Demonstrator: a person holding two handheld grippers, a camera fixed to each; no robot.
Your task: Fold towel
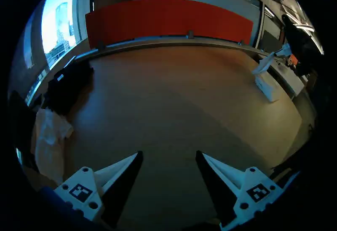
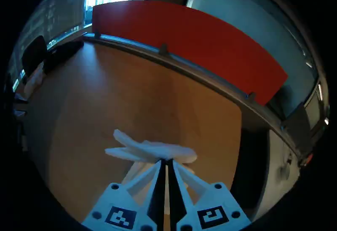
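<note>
Over the wooden table (image 1: 177, 100), left side first: the left gripper (image 1: 168, 153) hangs with its fingers spread wide, nothing between them, bare wood below. Off at the far left a pale cloth (image 1: 48, 140) is draped over something dark (a second towel or a garment, I cannot tell), and a white box (image 1: 266, 84) sits out to the right.

Across now to the right gripper (image 2: 167, 162): fingers drawn almost together, pinching the towel (image 2: 151, 150) right at their tips.

By my reading, this is the carry of one edge toward a fold. To do it well, the empty left gripper wants to take the matching corner so the edge travels level. The right's pinch should stay firm, the cloth should ride low over the wood, and the edge should land square on its partner rather than be dragged.

The towel itself is white and bunched. Several soft layers fan out to either side of the fingertips, lifted off the table as far as I can judge. More of it hangs beneath the fingers, mostly hidden.
</note>
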